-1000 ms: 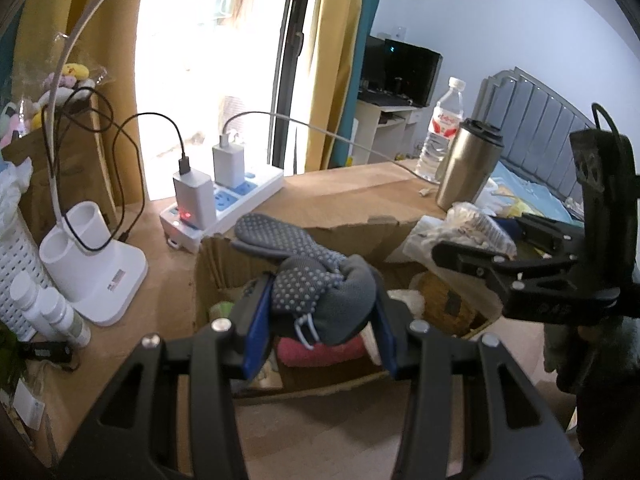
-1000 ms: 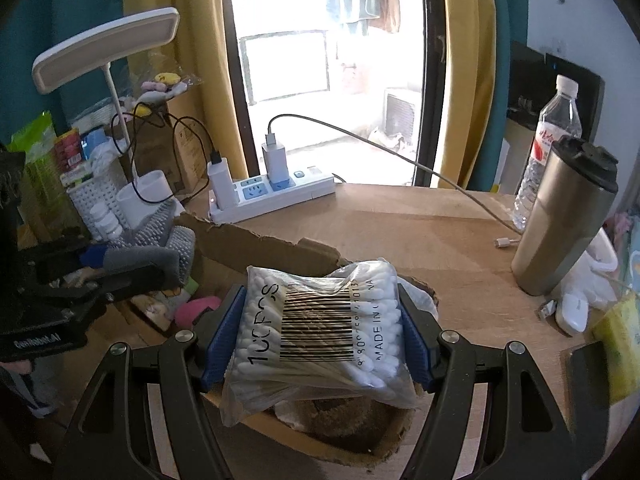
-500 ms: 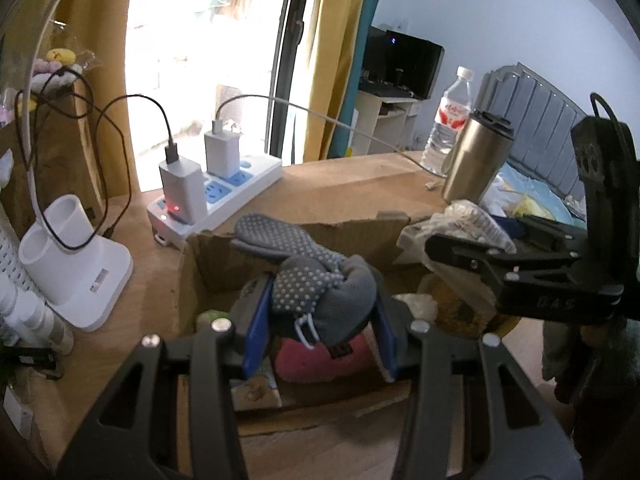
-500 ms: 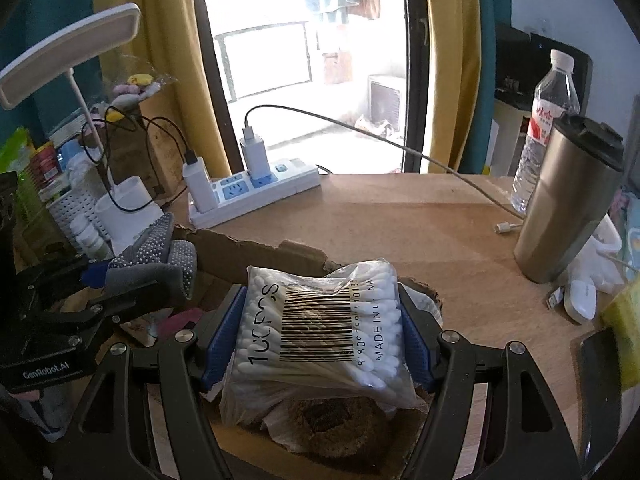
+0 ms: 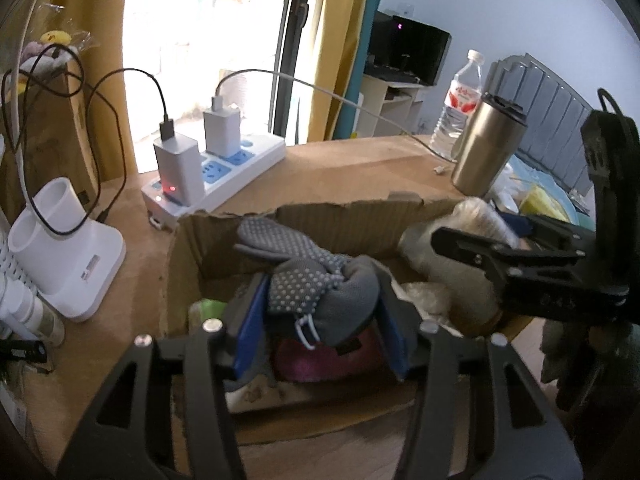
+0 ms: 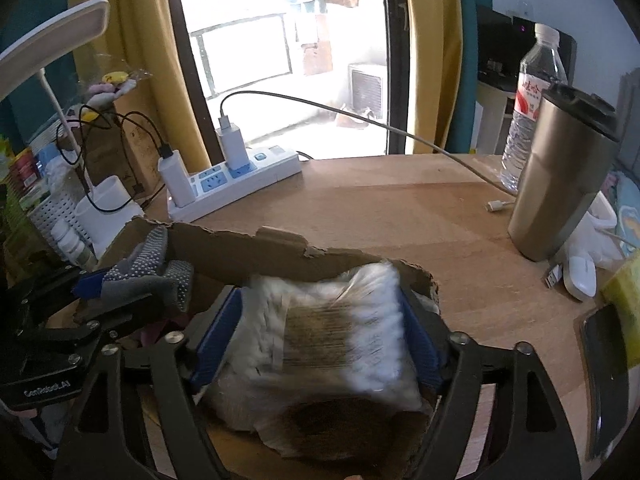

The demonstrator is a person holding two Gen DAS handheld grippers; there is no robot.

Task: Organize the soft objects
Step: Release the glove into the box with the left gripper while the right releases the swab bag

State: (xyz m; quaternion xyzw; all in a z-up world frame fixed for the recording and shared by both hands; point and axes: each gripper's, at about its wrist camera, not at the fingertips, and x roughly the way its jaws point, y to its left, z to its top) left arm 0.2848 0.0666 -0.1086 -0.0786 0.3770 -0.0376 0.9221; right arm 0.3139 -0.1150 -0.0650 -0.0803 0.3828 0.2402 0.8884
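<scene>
Both loads hang over the open cardboard box (image 5: 304, 220), so the coming move turns on what lies straight below each one. The left hand-held gripper (image 5: 320, 312) is clamped on a bunched grey dotted glove (image 5: 316, 280), whose free fingers trail toward 11 o'clock over the box's far wall; a pink soft item (image 5: 320, 360) sits directly beneath, at 6 o'clock from the glove. The right hand-held gripper (image 6: 320, 332) pinches a clear bag of cotton swabs (image 6: 332, 328), long axis running 9 to 3 across the jaws, blurred by motion, above the box's right end. Seen from the left wrist, the right hand-held gripper sits at 3 o'clock, near. My judgement: each only needs to lower and release.
</scene>
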